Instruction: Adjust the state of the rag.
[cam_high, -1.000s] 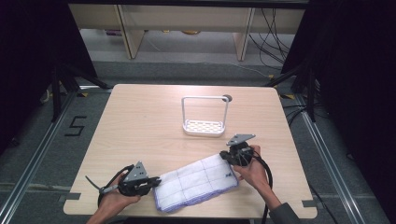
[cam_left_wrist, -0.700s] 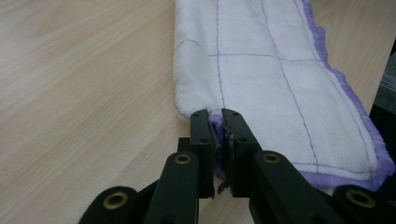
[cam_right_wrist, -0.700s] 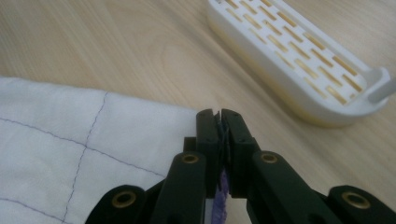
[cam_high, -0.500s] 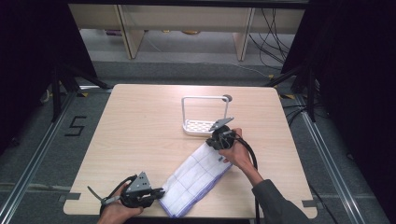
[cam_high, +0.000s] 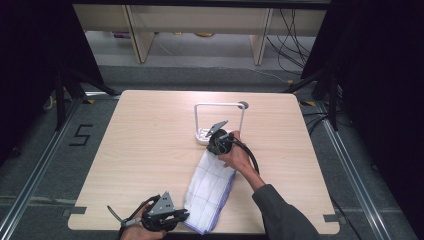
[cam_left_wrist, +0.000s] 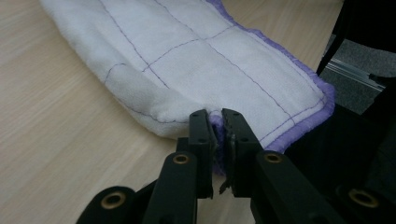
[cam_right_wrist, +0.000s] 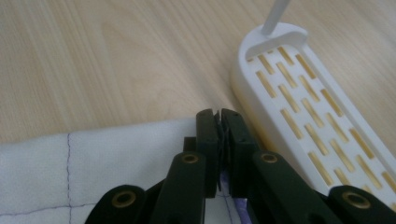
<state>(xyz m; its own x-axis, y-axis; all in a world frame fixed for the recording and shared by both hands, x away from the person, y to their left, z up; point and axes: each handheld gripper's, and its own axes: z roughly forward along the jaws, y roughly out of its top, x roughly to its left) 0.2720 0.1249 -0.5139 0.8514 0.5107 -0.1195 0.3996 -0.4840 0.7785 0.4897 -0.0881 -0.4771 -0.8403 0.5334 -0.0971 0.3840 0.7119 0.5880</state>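
A white cloth (cam_high: 210, 190) with a purple hem and stitched grid lies folded lengthwise on the wooden table (cam_high: 150, 145), running from the front edge toward the middle. My left gripper (cam_high: 184, 216) is shut on its near end; the left gripper view shows the hem (cam_left_wrist: 299, 128) pinched between the jaws, left gripper (cam_left_wrist: 218, 122). My right gripper (cam_high: 214, 148) is shut on the far end of the cloth (cam_right_wrist: 93, 163), right gripper (cam_right_wrist: 219, 122), close beside a white slotted rack (cam_right_wrist: 299, 102). In the high view that rack (cam_high: 220, 120) has a tall white wire loop.
The table's front edge runs just under my left hand, with dark floor (cam_left_wrist: 359, 60) beyond the cloth's corner. Shelving and cables (cam_high: 295, 30) stand behind the table. Metal rails (cam_high: 350, 165) flank both sides.
My right gripper has carried its end of the cloth away from me toward the white rack, swinging the cloth from crosswise to lengthwise. My left gripper has shifted toward the front edge with its end.
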